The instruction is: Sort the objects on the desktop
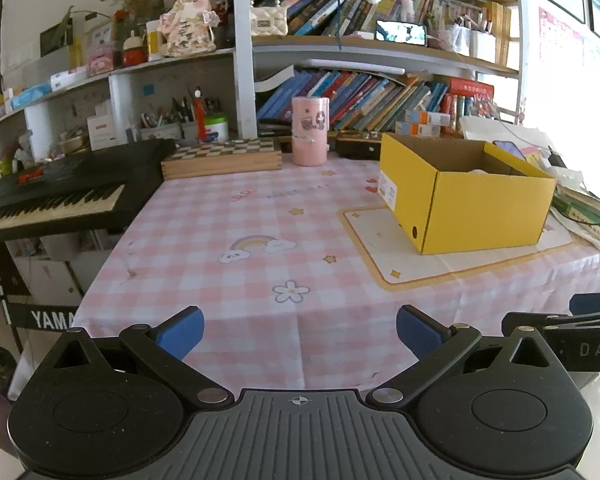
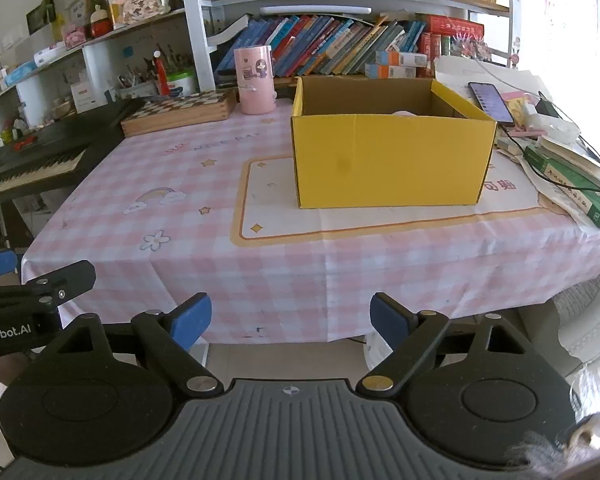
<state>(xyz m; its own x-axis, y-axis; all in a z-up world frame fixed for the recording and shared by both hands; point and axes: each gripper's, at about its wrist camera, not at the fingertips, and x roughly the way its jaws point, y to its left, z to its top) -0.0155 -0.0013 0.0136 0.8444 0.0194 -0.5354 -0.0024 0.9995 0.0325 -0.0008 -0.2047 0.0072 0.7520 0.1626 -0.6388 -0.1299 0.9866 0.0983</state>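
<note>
left gripper (image 1: 300, 334): spread wide, holding nothing, bottom centre. right gripper (image 2: 291, 318): likewise wide and unladen. yellow box (image 2: 392, 160): open-topped, centre right on checked tablecloth (image 2: 180, 240).

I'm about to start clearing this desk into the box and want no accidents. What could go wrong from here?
The phone leans at the yellow box's far corner, so nudging the box could tip it. The tall pink cup looks easy to topple. Cables cross the books on the right and could snag the right tongs.
</note>
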